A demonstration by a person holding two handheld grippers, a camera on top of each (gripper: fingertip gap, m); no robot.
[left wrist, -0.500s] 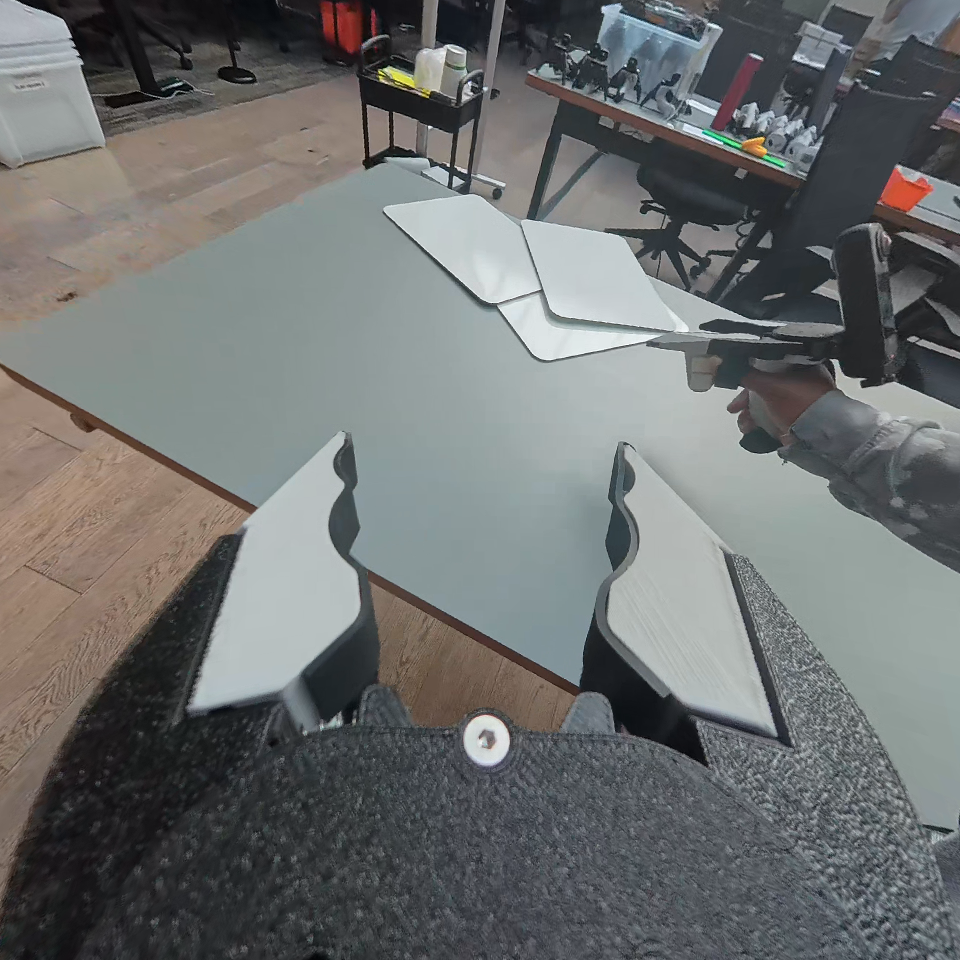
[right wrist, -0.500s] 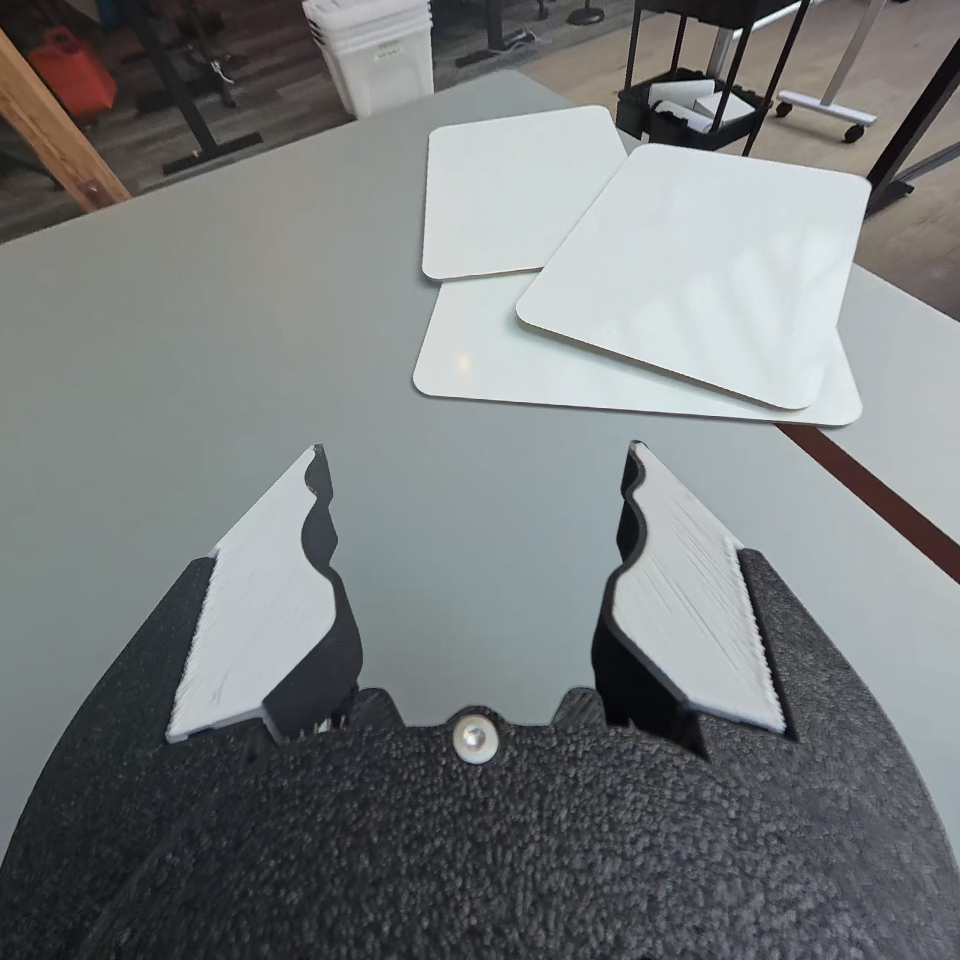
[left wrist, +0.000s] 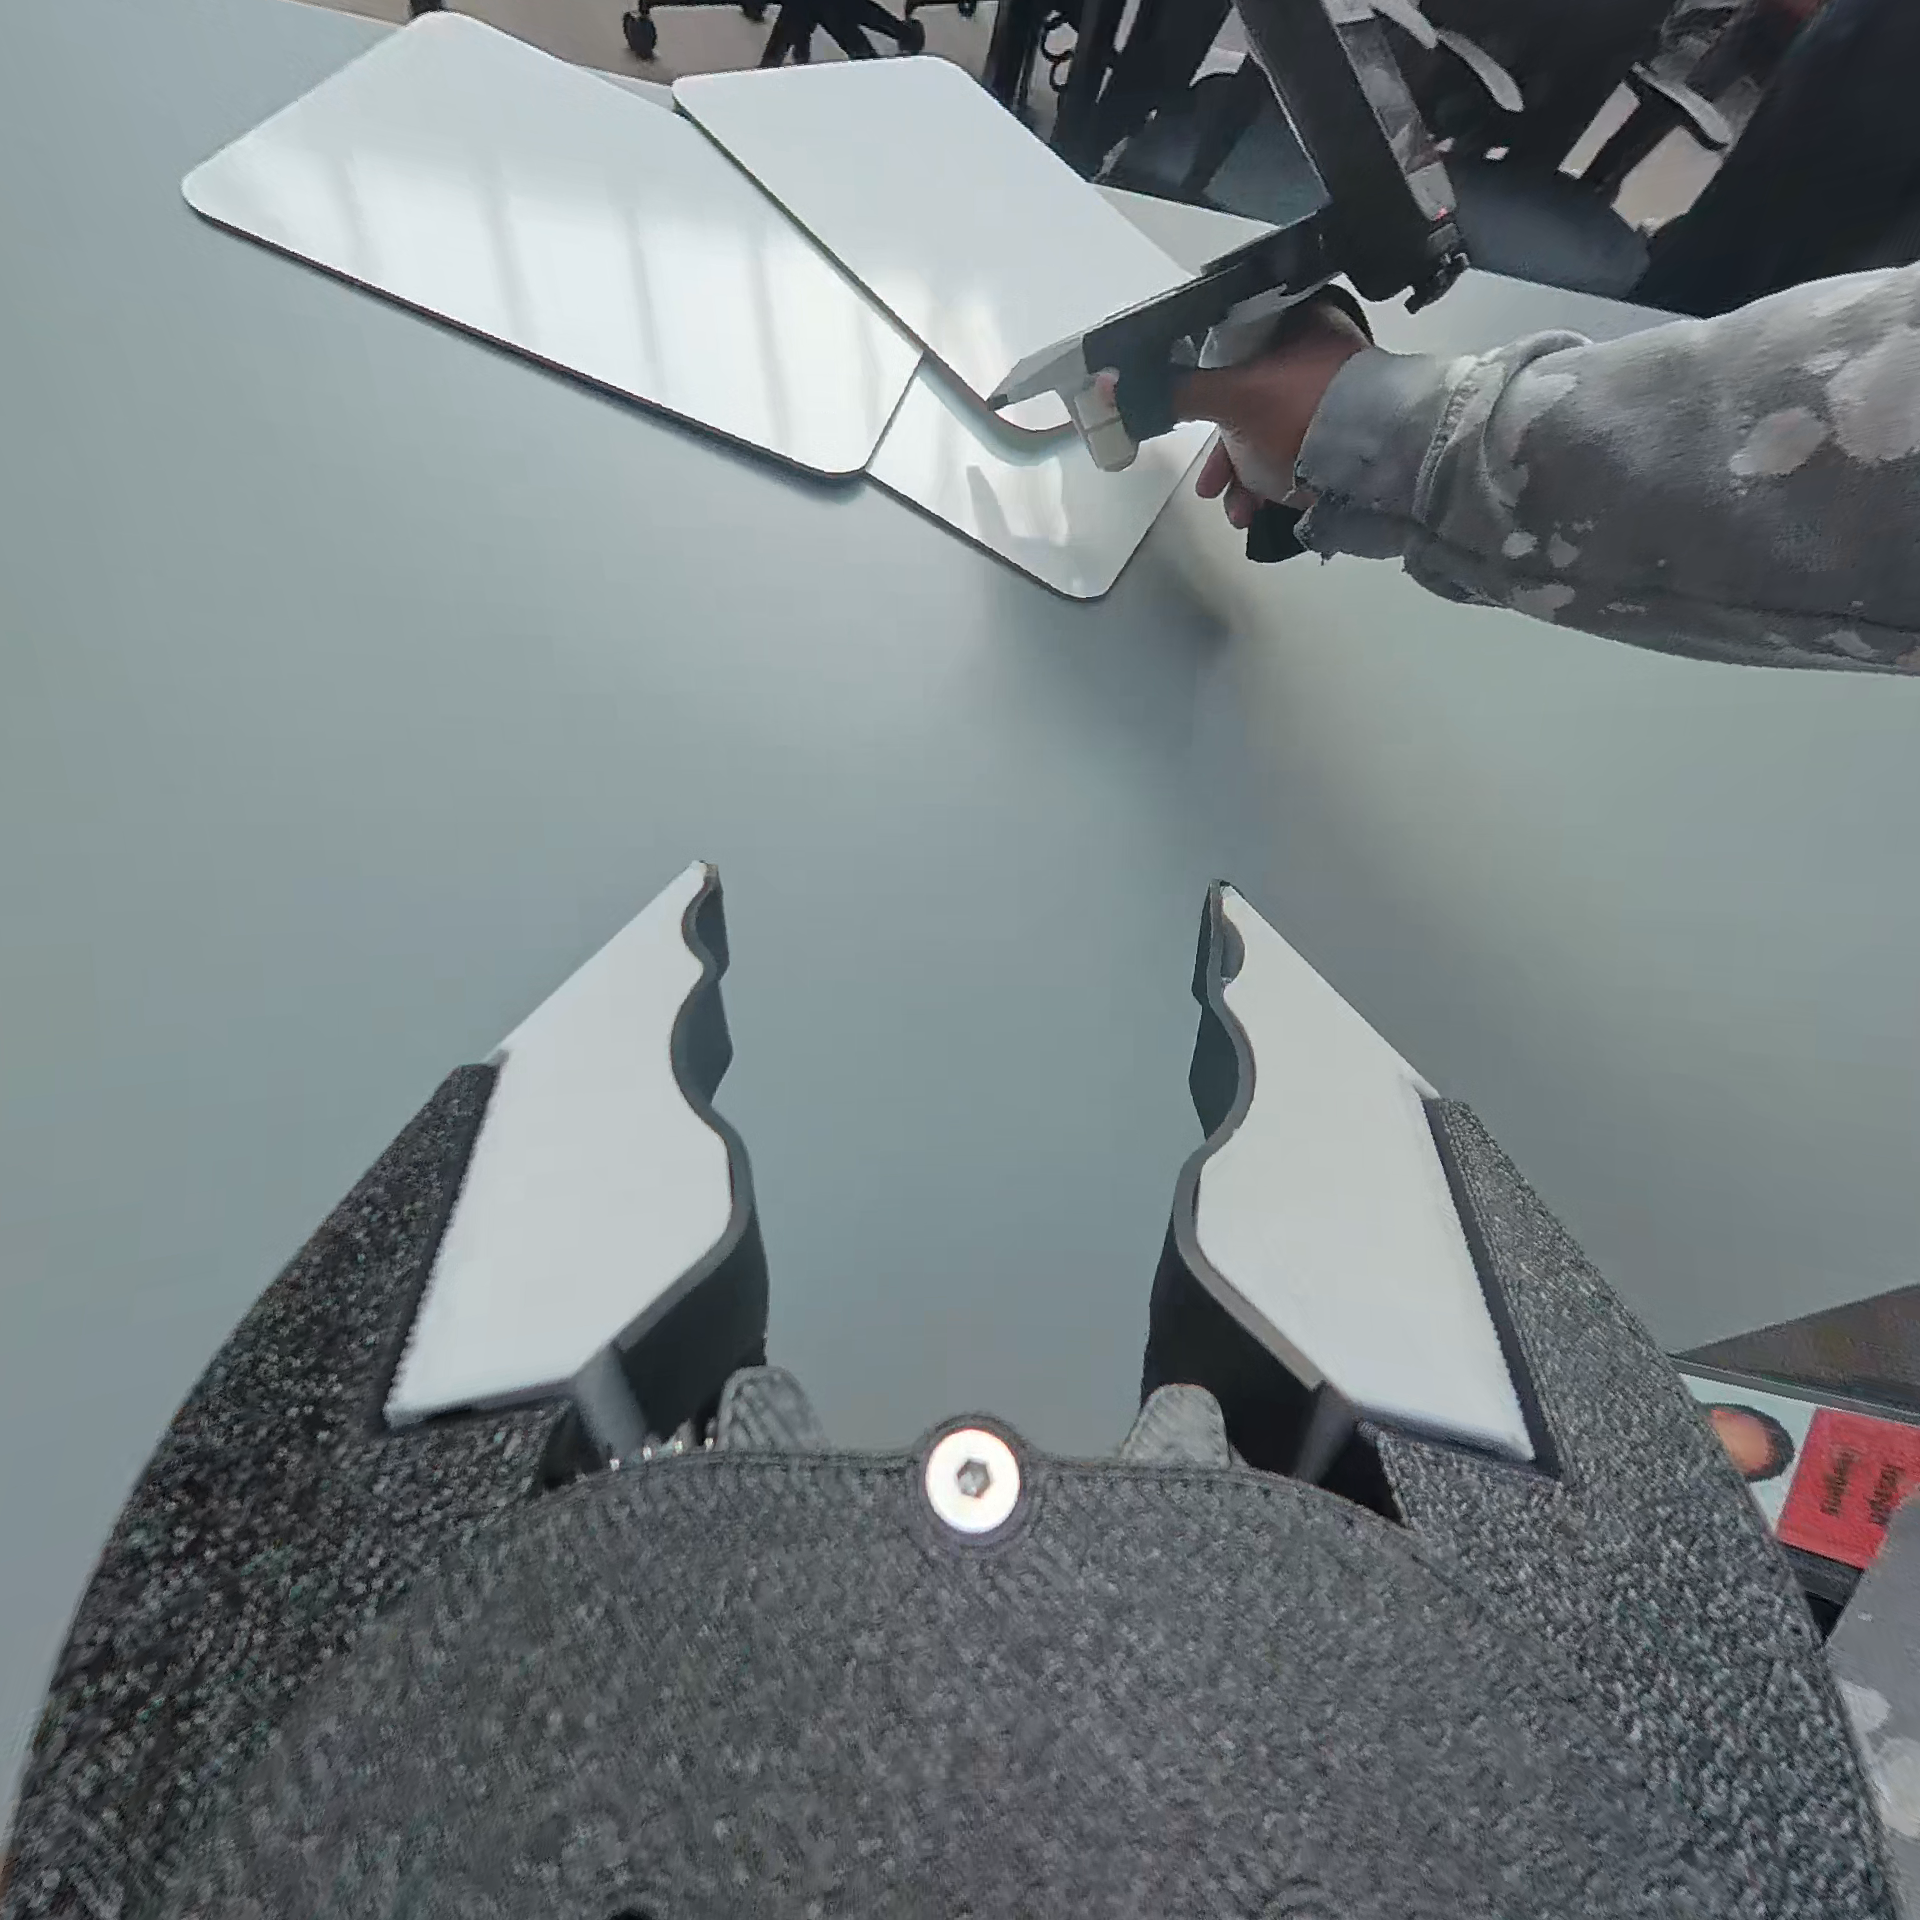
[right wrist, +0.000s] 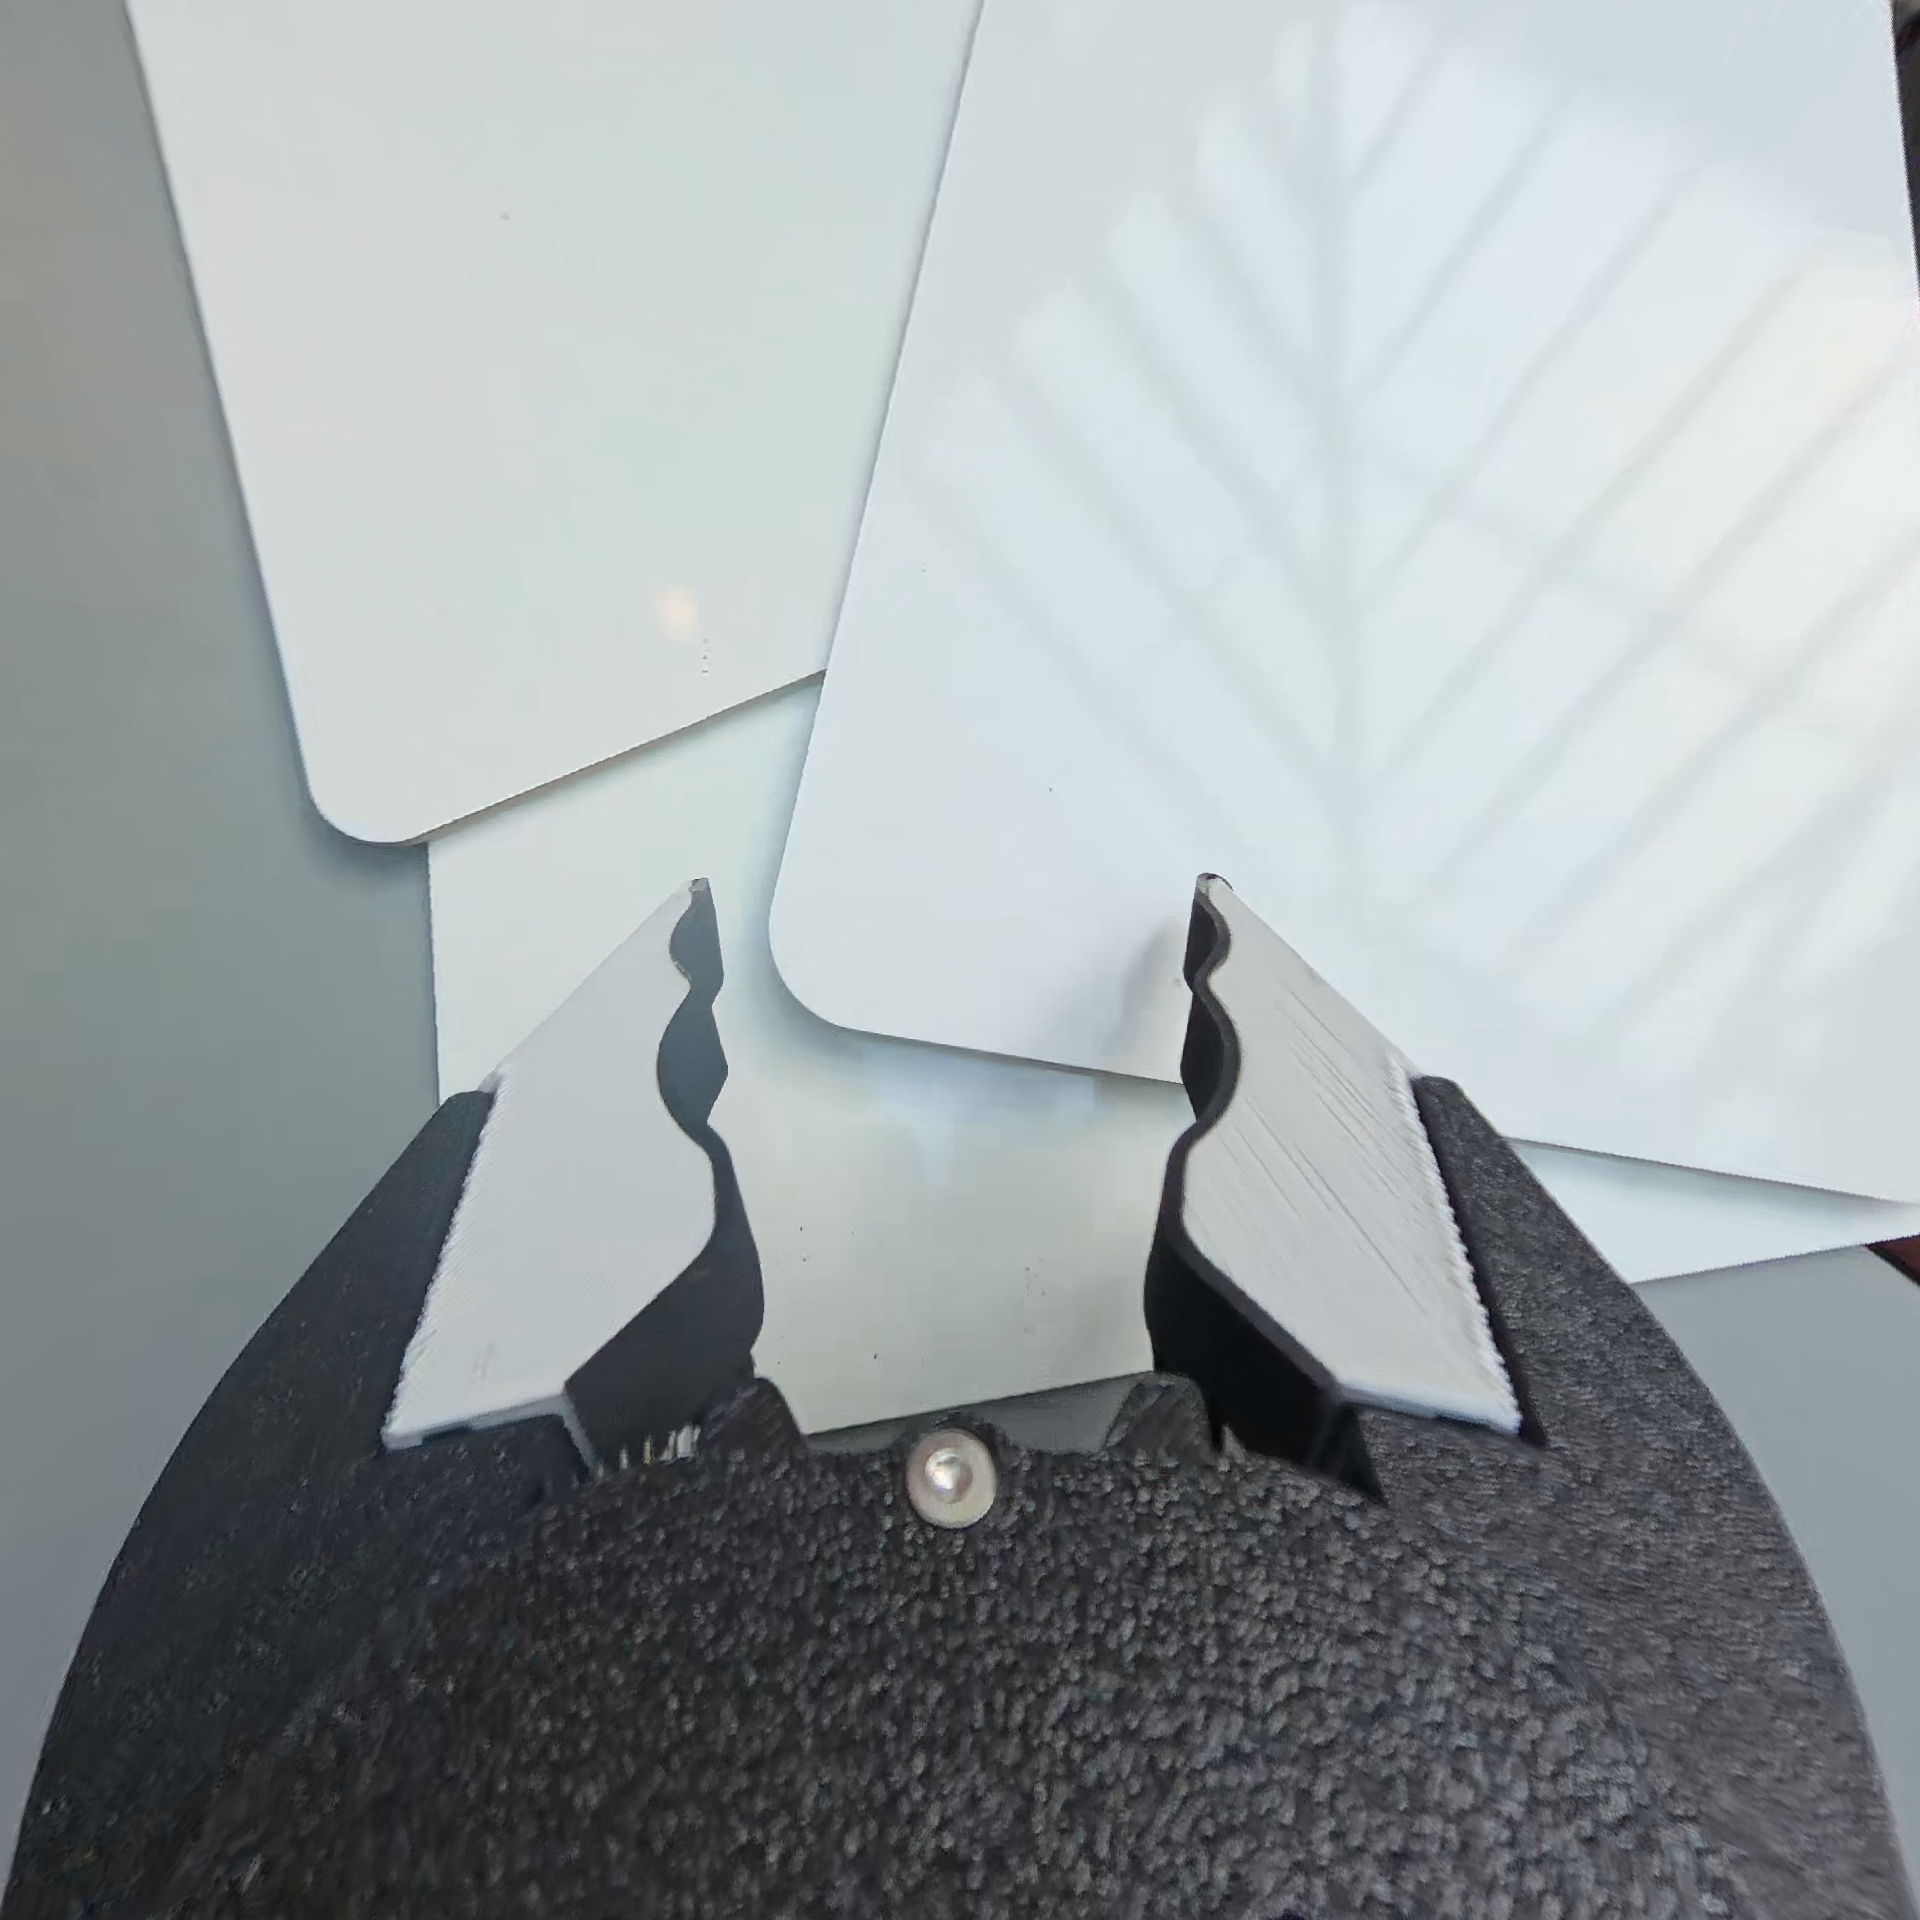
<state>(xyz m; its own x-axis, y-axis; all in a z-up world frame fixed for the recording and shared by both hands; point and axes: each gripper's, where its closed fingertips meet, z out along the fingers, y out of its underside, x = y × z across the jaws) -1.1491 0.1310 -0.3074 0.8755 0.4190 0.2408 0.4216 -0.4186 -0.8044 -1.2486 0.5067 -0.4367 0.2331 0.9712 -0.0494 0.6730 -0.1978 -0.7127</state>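
over glossy round-cornered white boards (right wrist: 1351, 520), right gripper (right wrist: 956, 883) fingers (right wrist: 582, 1174) spread.

1. Left wrist view: looks forward and down over the grey table (left wrist: 520, 779), farther back from the white boards (left wrist: 582, 239).
2. Right wrist view: very near, steeply down on the same boards (right wrist: 582, 364).

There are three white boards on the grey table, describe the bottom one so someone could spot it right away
On the grey table, find the cluster of three white boards. The bottom board lies flat on the table, with the left board and the right board overlapping it. Only it shows just a strip and corners; the open right tool hovers over it.
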